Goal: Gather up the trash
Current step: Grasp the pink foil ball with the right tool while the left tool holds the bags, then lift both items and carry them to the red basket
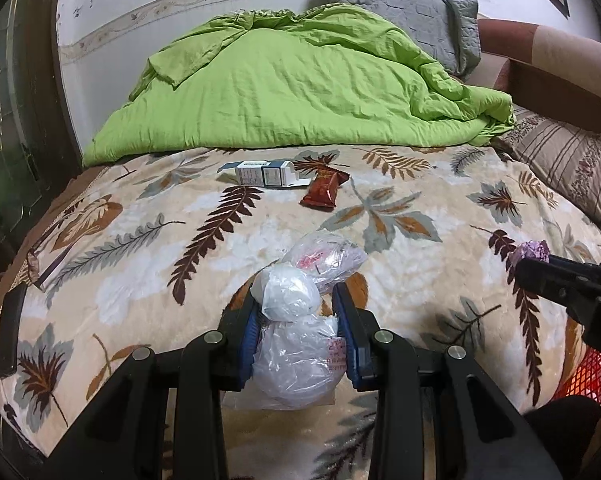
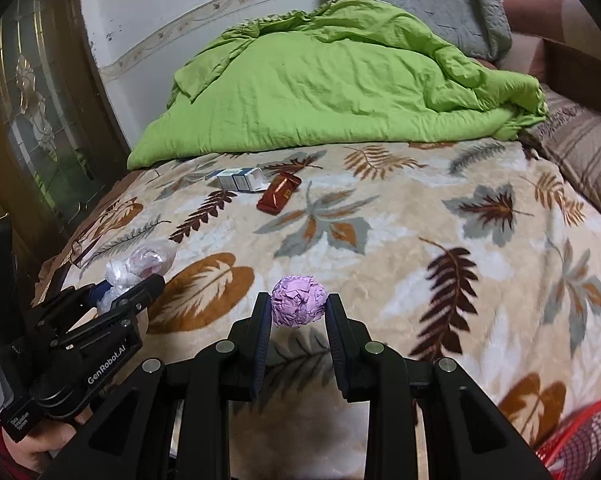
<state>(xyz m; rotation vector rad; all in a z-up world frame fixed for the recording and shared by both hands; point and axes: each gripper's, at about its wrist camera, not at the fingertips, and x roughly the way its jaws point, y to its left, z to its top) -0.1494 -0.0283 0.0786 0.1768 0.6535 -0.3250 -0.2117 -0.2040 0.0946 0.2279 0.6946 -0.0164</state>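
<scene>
Resting between right claw (image 2: pixel 298 308) fingers: purple paper ball (image 2: pixel 298 306)

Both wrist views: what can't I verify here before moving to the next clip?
- Red basket: cut off by the frame's lower-right corner in both views; contents unseen.
- Small carton: print too small to read.
- Clear plastic bags: whether the left gripper squeezes them; crumpled film hides the pads.
- Purple foil ball: right gripper contact unclear.

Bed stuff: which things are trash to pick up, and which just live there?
Trash:
plastic bag, in left claw
purple paper ball, in right claw
white carton
red wrapper

Just there:
green quilt
grey pillow
leaf blanket
</scene>
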